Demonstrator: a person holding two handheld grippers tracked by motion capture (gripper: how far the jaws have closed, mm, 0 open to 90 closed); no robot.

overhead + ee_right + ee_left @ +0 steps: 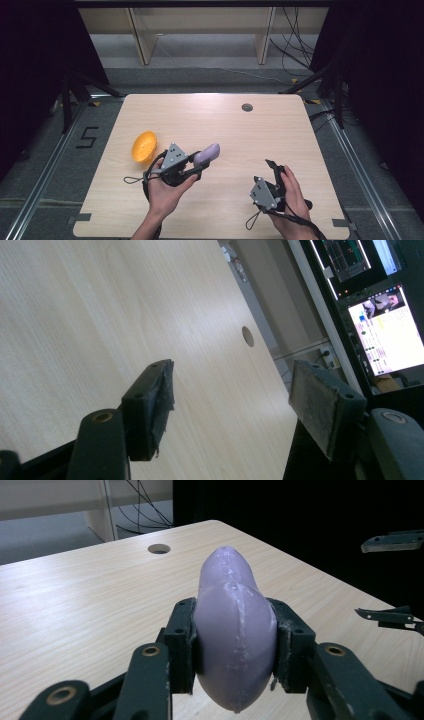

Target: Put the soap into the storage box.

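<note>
Forearms and both hands enter from the near edge of the high view. Order below runs largest to smallest.

Surface (210, 115): pale wood, rectangular, one round cable hole (247, 107) near the far edge. Bare apart from the items noted.

Right gripper (274, 176): held over the near right part of the surface, well apart from everything else. Fingers (150, 405) stand fairly wide with nothing between them; bare wood shows through the gap in the right gripper view.

Left gripper (198, 165): near the middle-left of the surface, pointing toward the far right. Fingers (181, 645) are clamped on the purple eggplant (234, 630), one pad on each flank of its fat end; the narrow end points away from the camera in the left gripper view.

Eggplant seems to be lifted a little off the surface, though the pictures do not make the height clear.

Orange bowl (143, 146): small, perforated like a strainer, tipped on its side just left of the left gripper, not touching it.

Judgement on step: eggplant is grasped and in carry; placement not yet done. The bowl looks like the likely destination, though that is uncertain.

Next move, if so: swing the left gripper toward the bowl. The tipped bowl would probably need righting or steadying first, which the free right gripper could do.
</note>
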